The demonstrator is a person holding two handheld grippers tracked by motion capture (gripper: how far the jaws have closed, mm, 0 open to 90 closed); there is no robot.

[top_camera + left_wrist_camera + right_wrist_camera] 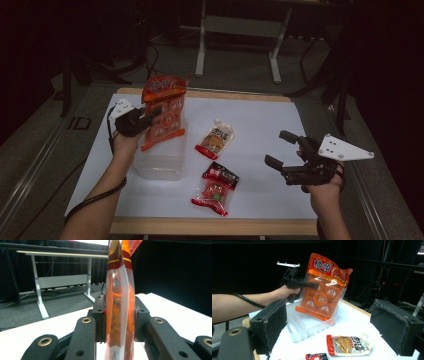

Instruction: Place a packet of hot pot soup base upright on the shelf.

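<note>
An orange snack bag (164, 107) with a red header stands upright in the air, and my left gripper (155, 112) is shut on its middle from the left. In the left gripper view the pads squeeze the bag (120, 277) edge-on between them (119, 317). The bag's lower edge (322, 312) hangs at the mouth of a clear plastic bin (160, 165); I cannot tell whether it touches. My right gripper (276, 147) hovers open over the table's right side, nothing between its pads (272, 320).
A yellow-and-white packet (216, 138) lies flat at the table's centre, right of the bin. A red-and-black packet (216, 189) lies near the front edge. White paper (260, 115) covers the table. A desk frame (240, 30) stands beyond the far edge.
</note>
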